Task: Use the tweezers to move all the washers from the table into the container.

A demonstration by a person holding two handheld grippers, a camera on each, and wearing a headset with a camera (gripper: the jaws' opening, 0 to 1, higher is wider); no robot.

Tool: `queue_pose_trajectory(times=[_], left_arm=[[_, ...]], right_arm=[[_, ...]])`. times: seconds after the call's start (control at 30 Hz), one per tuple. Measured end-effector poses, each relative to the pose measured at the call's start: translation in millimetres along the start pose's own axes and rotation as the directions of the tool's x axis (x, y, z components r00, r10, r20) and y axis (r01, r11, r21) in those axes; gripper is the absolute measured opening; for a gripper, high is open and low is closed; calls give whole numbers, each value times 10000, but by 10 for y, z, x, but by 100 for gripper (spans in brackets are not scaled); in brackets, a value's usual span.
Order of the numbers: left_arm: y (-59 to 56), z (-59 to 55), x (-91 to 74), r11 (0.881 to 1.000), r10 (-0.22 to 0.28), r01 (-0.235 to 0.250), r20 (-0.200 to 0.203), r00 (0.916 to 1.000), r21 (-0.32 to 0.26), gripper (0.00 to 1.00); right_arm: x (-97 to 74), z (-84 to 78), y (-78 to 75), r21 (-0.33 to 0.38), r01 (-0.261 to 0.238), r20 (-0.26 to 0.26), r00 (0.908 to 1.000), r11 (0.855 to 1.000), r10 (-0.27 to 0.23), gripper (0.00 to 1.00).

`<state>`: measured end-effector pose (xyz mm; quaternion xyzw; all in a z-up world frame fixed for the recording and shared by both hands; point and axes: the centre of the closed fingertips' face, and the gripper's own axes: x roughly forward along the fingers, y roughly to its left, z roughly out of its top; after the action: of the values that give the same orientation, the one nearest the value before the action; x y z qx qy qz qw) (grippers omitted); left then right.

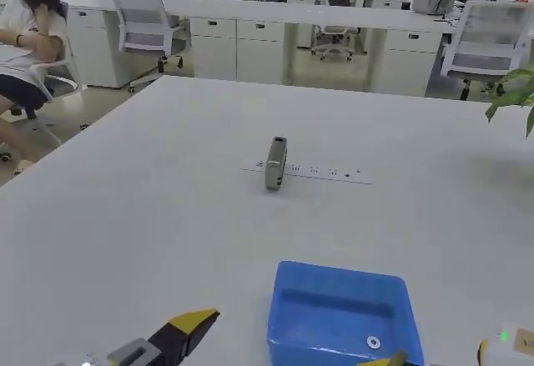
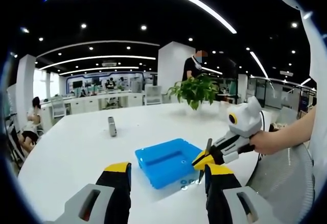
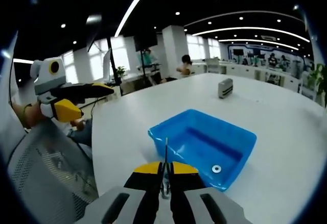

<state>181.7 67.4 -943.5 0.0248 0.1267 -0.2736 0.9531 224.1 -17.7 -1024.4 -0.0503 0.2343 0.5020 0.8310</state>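
The blue container stands near the table's front edge with one washer lying inside it. My right gripper is shut on the thin metal tweezers, whose tip points over the container's near rim. The same washer shows on the container floor. A few small washers lie on the table beside the container, just under the tweezers' tip. My left gripper is open and holds nothing, to the left of the container.
A small grey device stands upright mid-table beside a faint printed strip. A potted plant sits at the table's right. Office desks and chairs lie beyond the far edge, and a person sits at the back left.
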Motion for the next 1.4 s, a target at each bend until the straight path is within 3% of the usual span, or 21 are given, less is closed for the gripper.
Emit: queue_pose_trajectory(times=[0.2, 0.33, 0.73, 0.93, 1.17, 1.33, 1.4], left_arm=[[-26, -12, 8, 9999, -130, 130, -91, 9999, 49, 56], [-20, -17, 9, 9999, -114, 114, -107, 9999, 5, 56], [-25, -21, 10, 9999, -127, 128, -135, 9998, 36, 56], [-7, -22, 6, 10000, -46, 46, -126, 9999, -3, 56], [-17, -45, 18, 9999, -130, 130, -256, 9996, -36, 56], [-29, -56, 25, 9998, -206, 206, -321, 9993, 2, 56], [-27, -55, 26, 9998, -197, 197, -317, 9993, -4, 56]], right_arm=[[-12, -14, -42, 203, 151, 17, 9999, 9997, -151, 3], [-1, 1, -12, 474, -45, 177, 9998, 9989, 37, 3], [30, -39, 32, 170, -135, -95, 9999, 9998, 136, 3], [57, -50, 110, 101, -475, -189, 9987, 9988, 476, 3], [114, -43, 242, -700, -815, -434, 9960, 9942, 786, 3], [204, -50, 358, -2007, -1106, -910, 9914, 9734, 938, 3], [231, -51, 368, -2109, -1101, -986, 9910, 9713, 909, 3]])
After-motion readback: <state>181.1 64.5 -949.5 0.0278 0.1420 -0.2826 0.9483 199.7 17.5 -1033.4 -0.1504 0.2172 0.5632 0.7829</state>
